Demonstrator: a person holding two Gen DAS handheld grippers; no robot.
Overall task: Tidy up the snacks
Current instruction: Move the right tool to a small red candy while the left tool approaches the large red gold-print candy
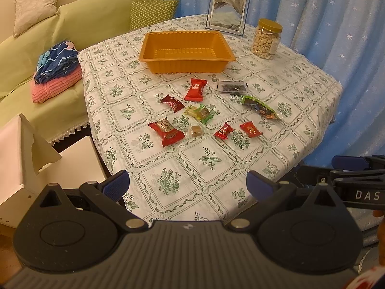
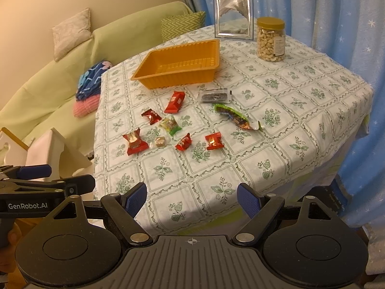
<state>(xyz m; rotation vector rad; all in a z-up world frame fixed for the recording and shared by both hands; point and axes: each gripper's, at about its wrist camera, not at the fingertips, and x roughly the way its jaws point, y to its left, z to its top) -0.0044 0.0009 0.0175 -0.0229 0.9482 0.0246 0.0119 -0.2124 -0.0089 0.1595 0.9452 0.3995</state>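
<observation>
An empty orange tray (image 1: pixel 154 59) (image 2: pixel 144 77) stands at the far middle of the table. Several wrapped snacks lie loose in front of it: a red packet (image 1: pixel 195 89) (image 2: pixel 175 101), a dark clear packet (image 1: pixel 232 86) (image 2: pixel 215 95), a long green packet (image 1: pixel 261 107) (image 2: pixel 237 116), small red candies (image 1: pixel 250 129) (image 2: pixel 214 141) and a green candy (image 1: pixel 201 113) (image 2: pixel 171 125). My left gripper (image 1: pixel 187 185) is open and empty over the near table edge. My right gripper (image 2: pixel 192 196) is open and empty, also at the near edge.
A jar of cashews (image 1: pixel 266 39) (image 2: pixel 270 39) and a picture frame (image 1: pixel 227 10) (image 2: pixel 234 15) stand at the table's far side. A green sofa (image 1: pixel 48 55) with folded clothes (image 1: pixel 56 68) is on the left. Blue curtains (image 1: pixel 336 24) hang behind.
</observation>
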